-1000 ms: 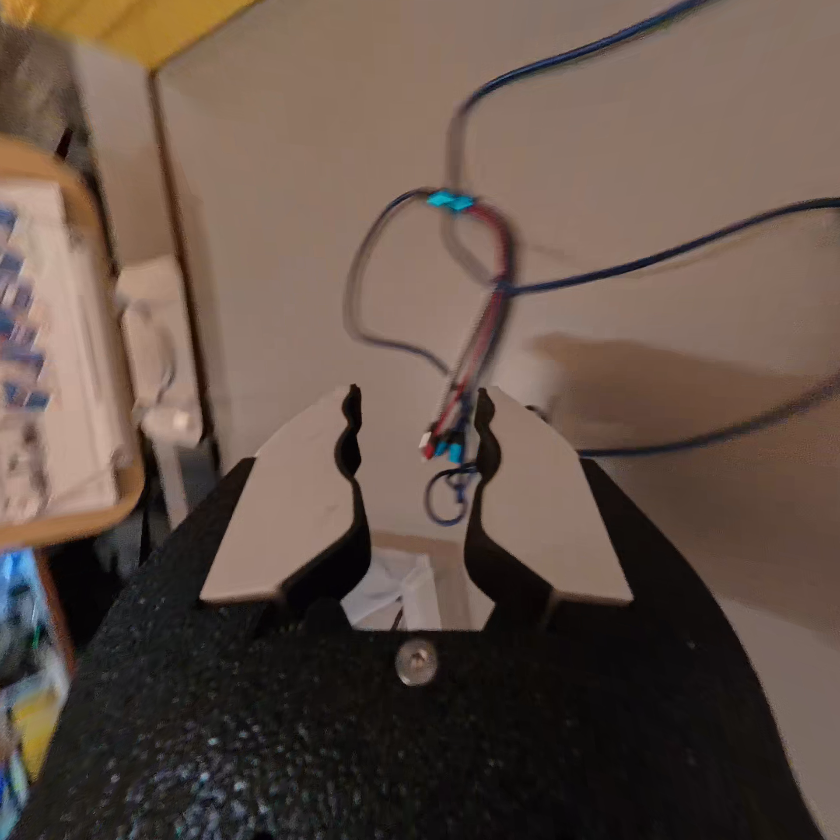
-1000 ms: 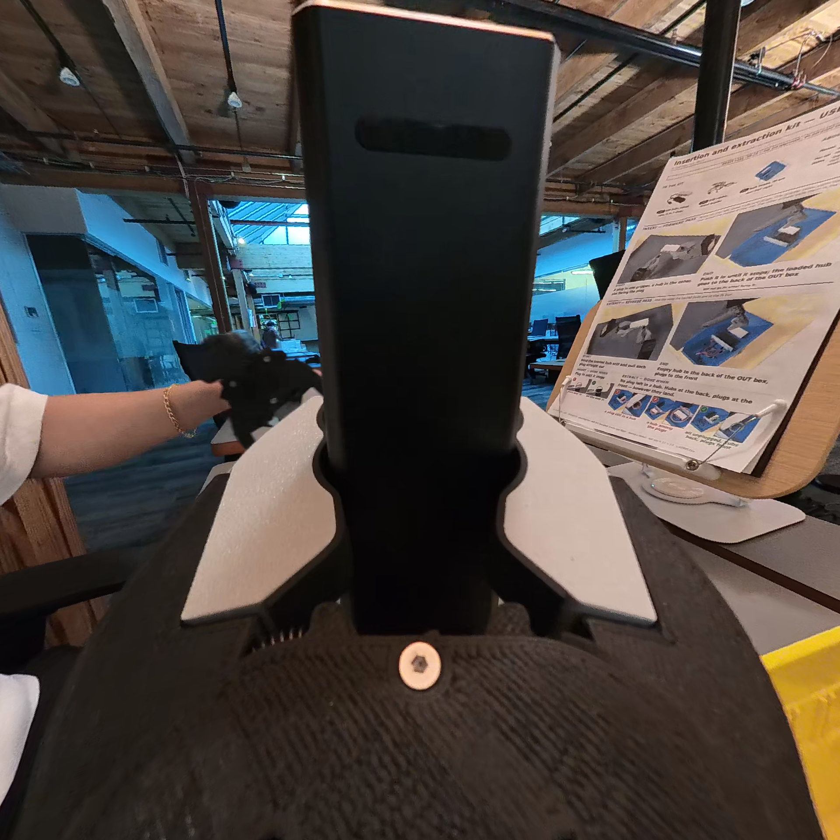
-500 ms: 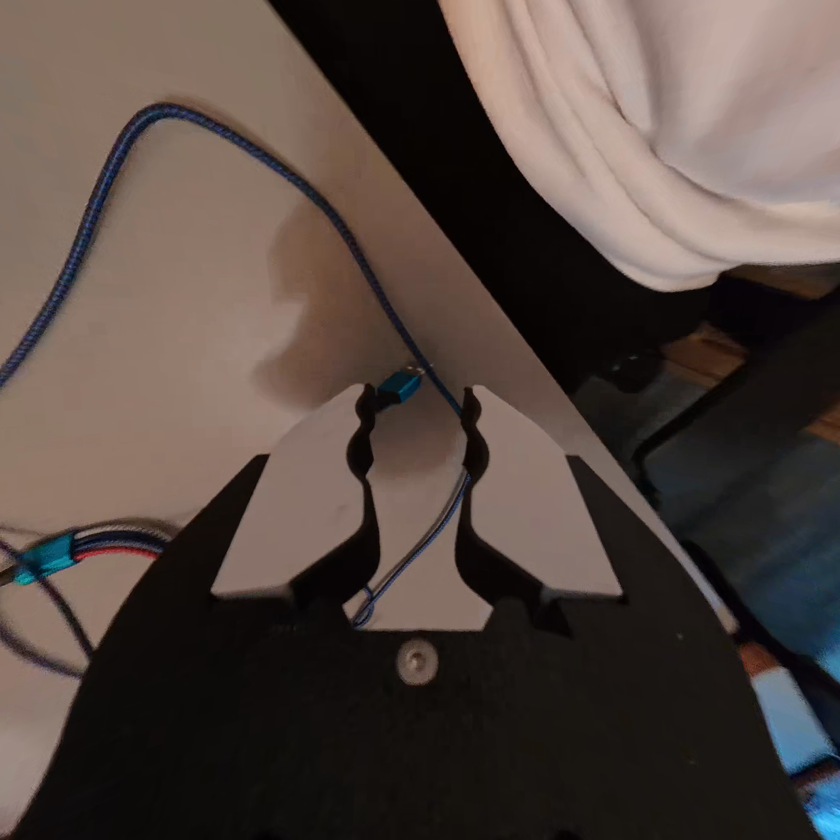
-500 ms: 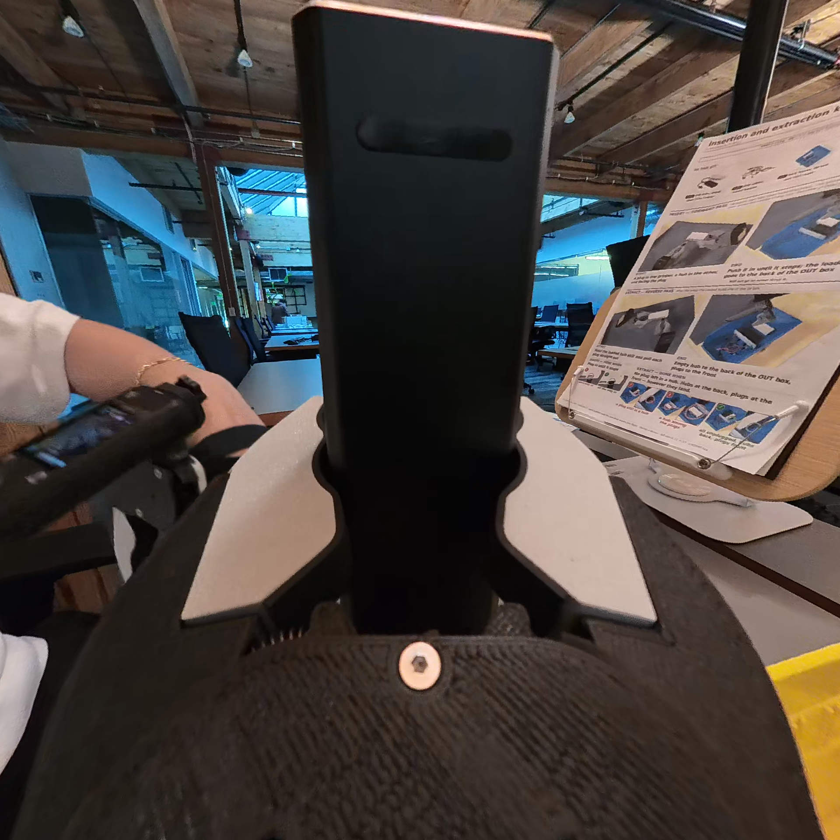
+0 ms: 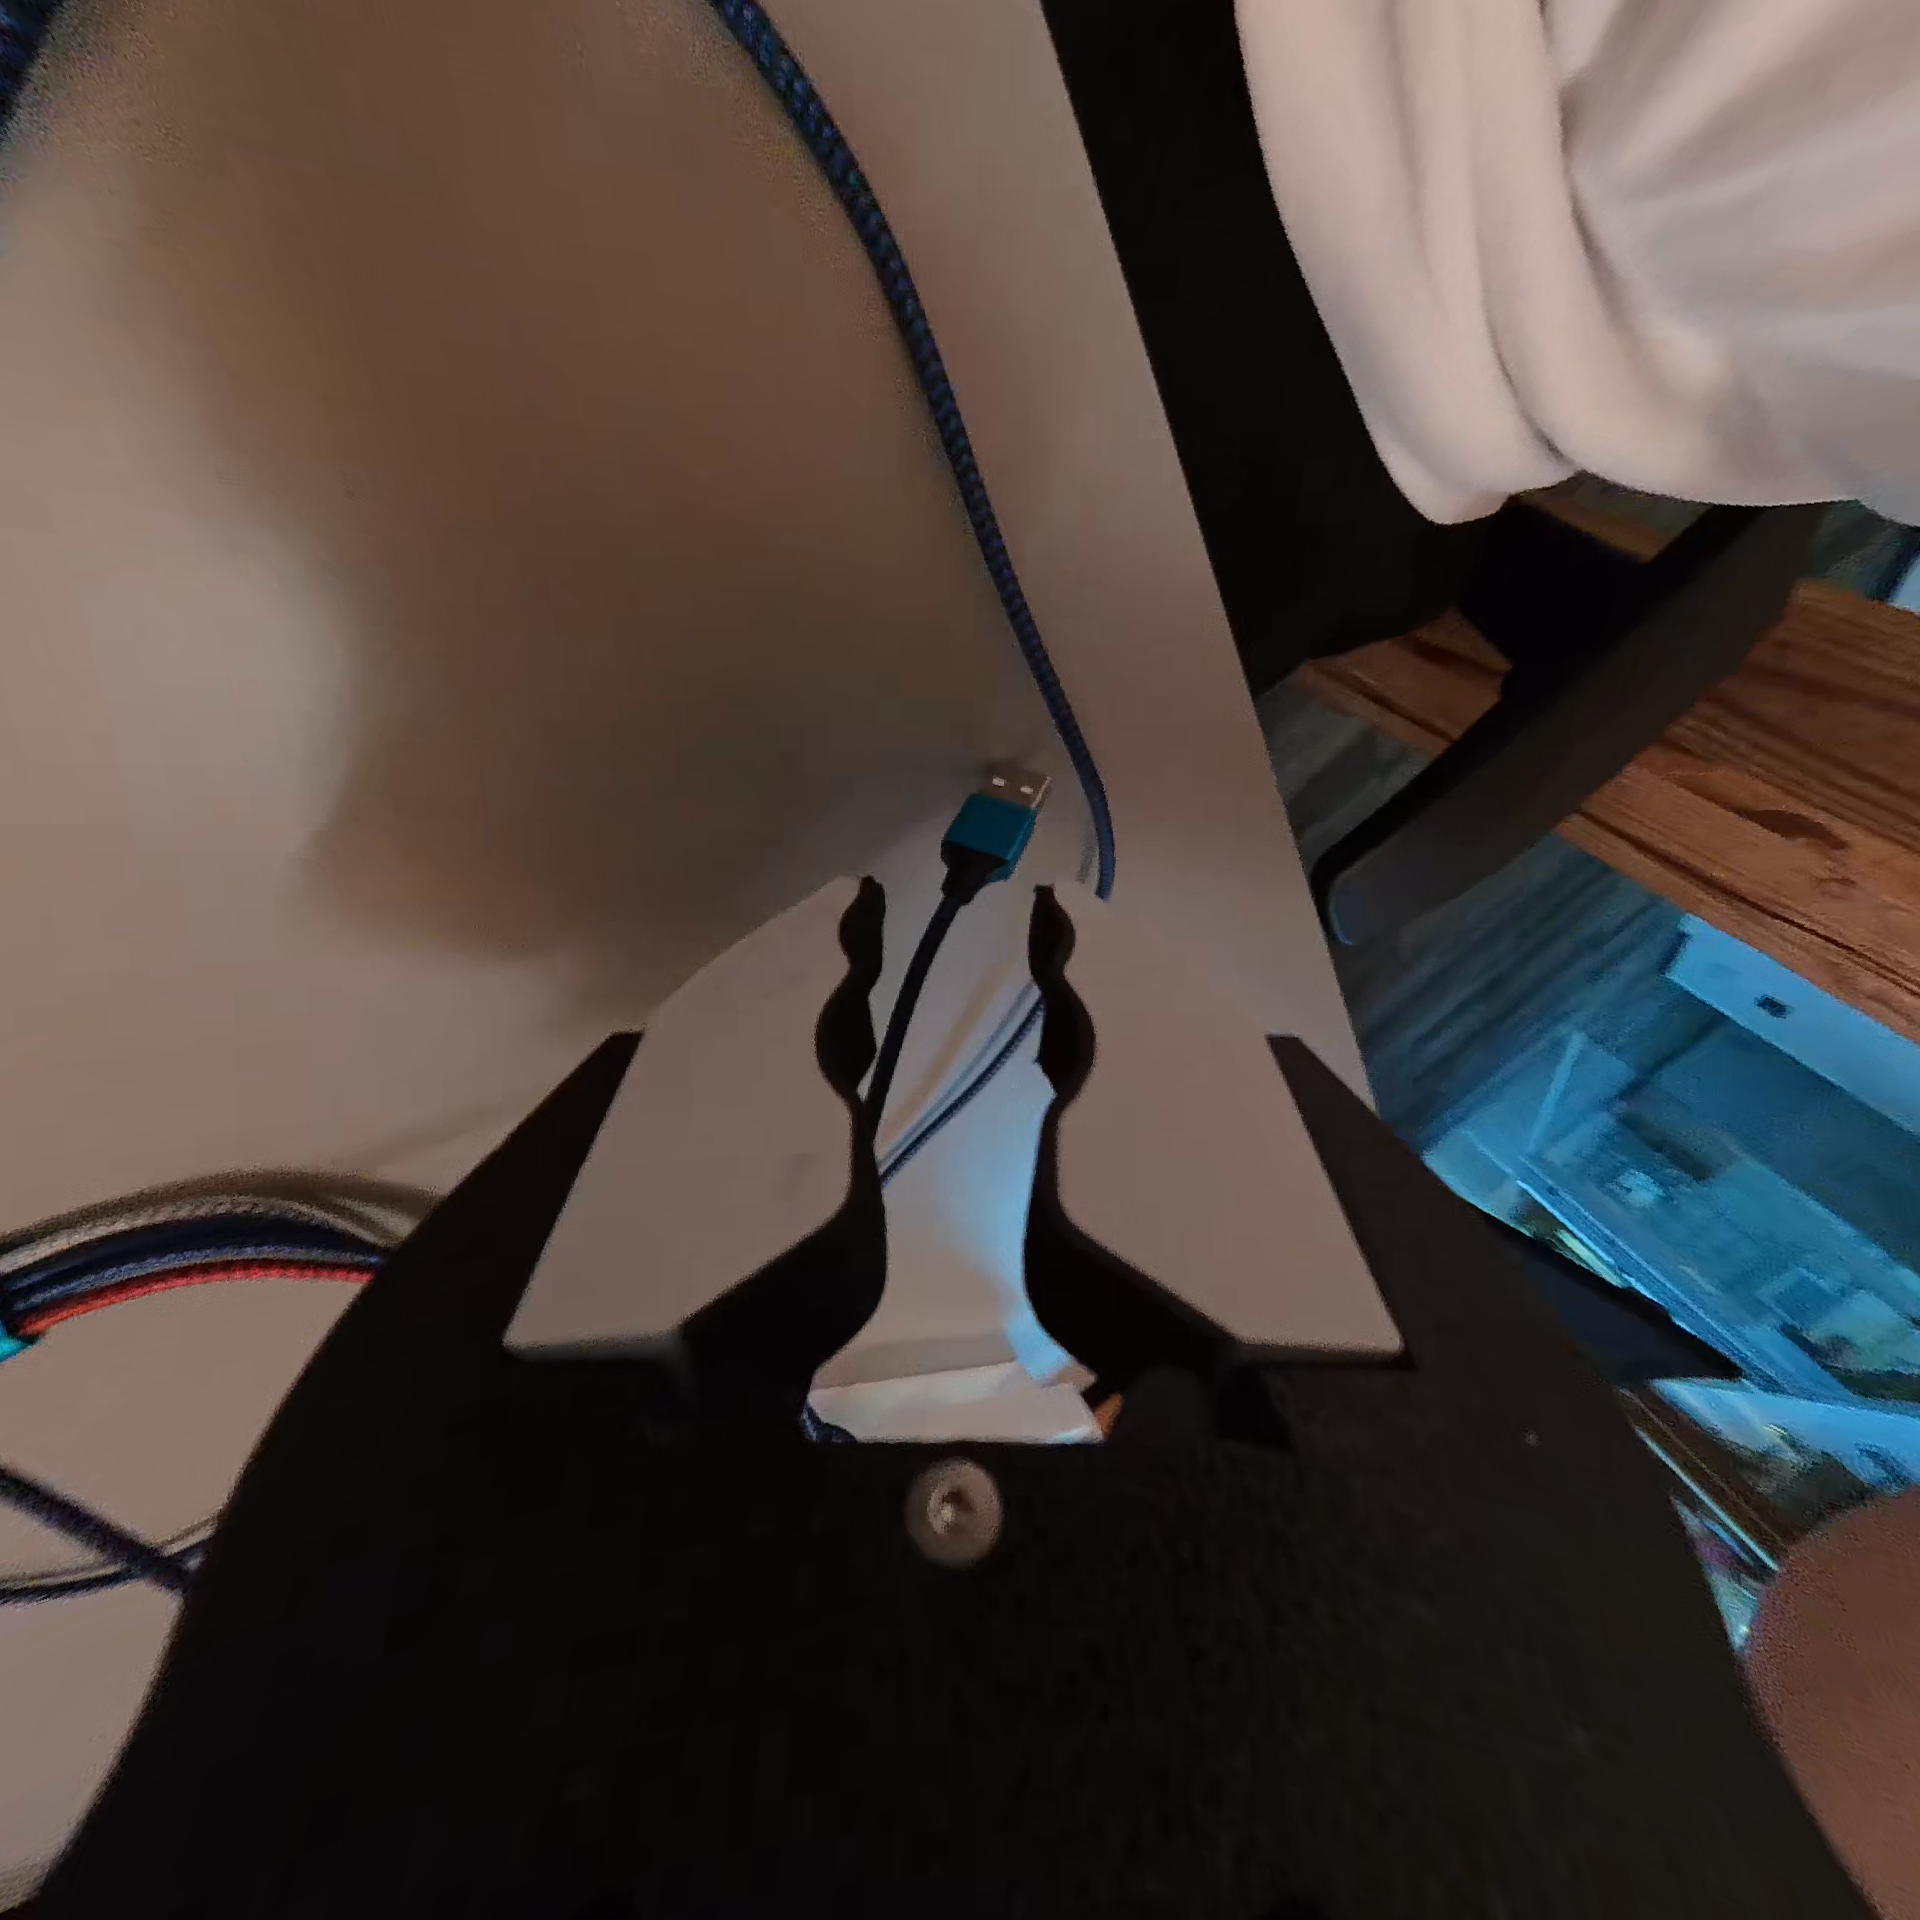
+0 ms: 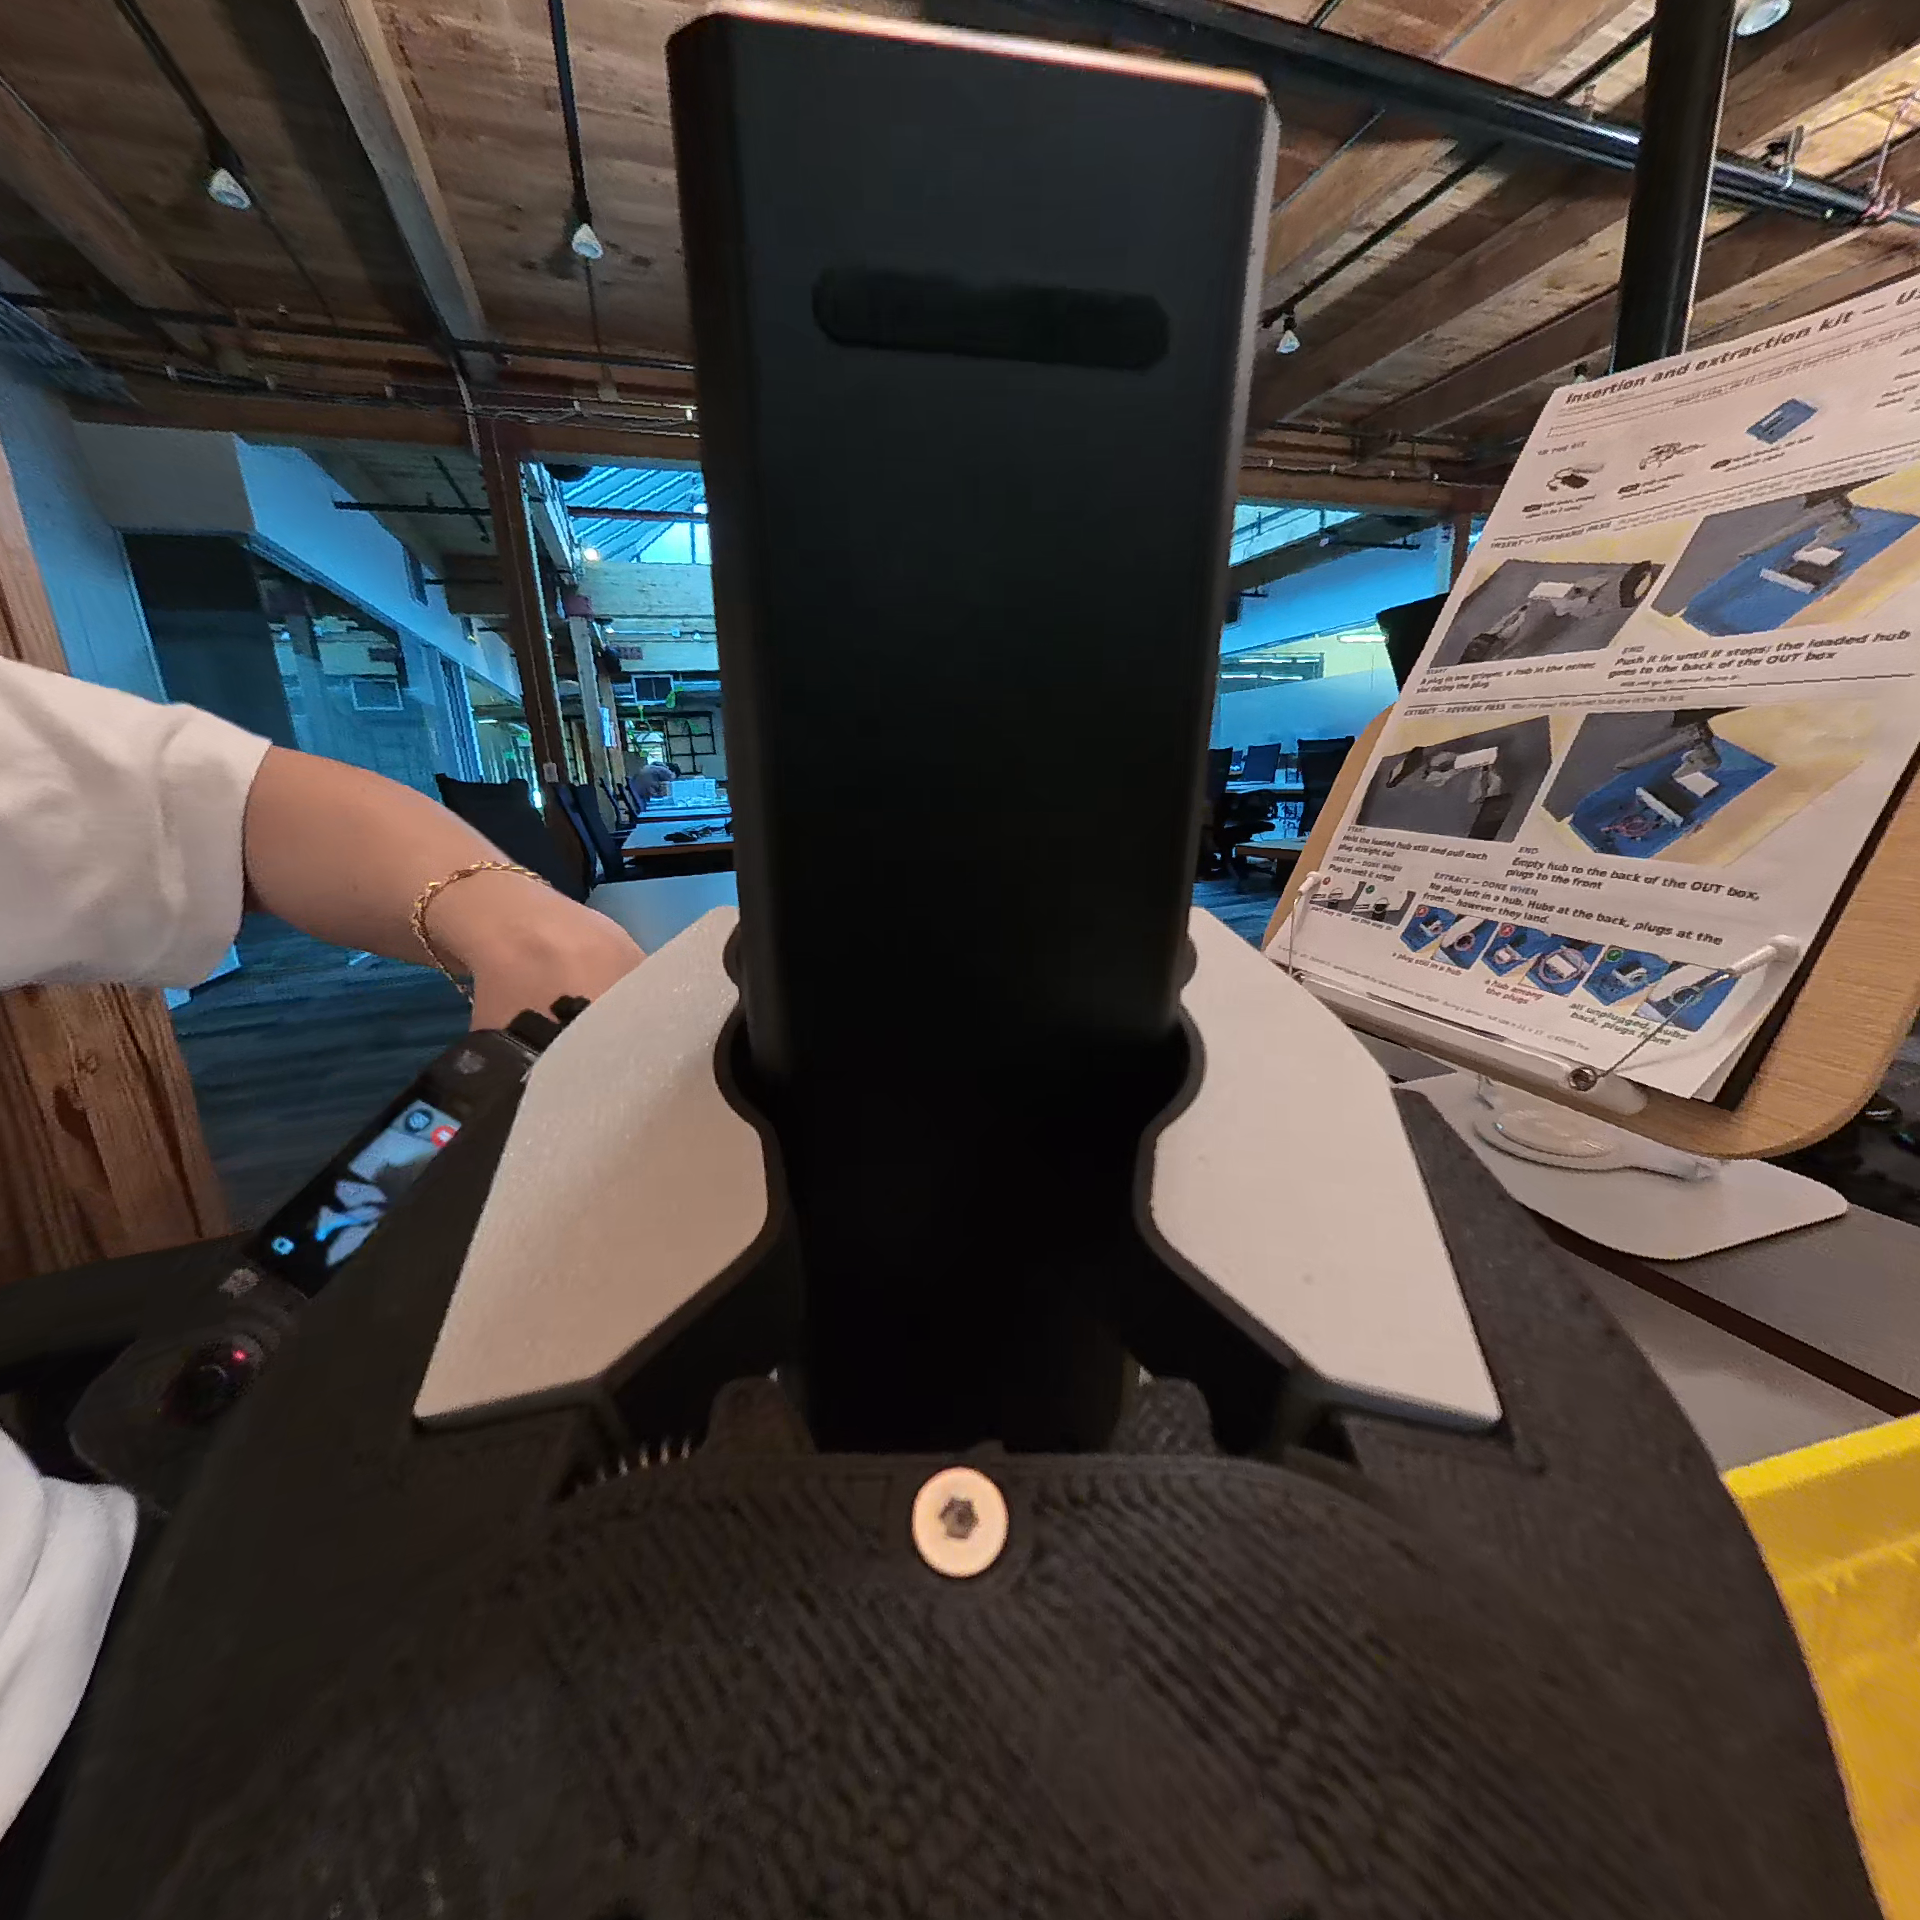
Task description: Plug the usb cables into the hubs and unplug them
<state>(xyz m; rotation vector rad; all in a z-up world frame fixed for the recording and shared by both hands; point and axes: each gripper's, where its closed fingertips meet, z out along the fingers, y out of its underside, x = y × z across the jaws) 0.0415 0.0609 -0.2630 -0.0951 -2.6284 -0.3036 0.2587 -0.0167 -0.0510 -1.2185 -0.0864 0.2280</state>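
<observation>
Two grippers share the work: our right gripper (image 6: pixel 961 1039) is clamped on the black hub (image 6: pixel 977 623) and holds it upright in the air, we think so that its ports stay steady and reachable while the other side brings a plug. Our left gripper (image 5: pixel 954 914) hangs over the grey table (image 5: pixel 468 520) with its fingers apart around the dark cable just behind the teal plug (image 5: pixel 992 831), near the table edge. We judge it is lined up there to close on the plug body, not on the soft cable.
</observation>
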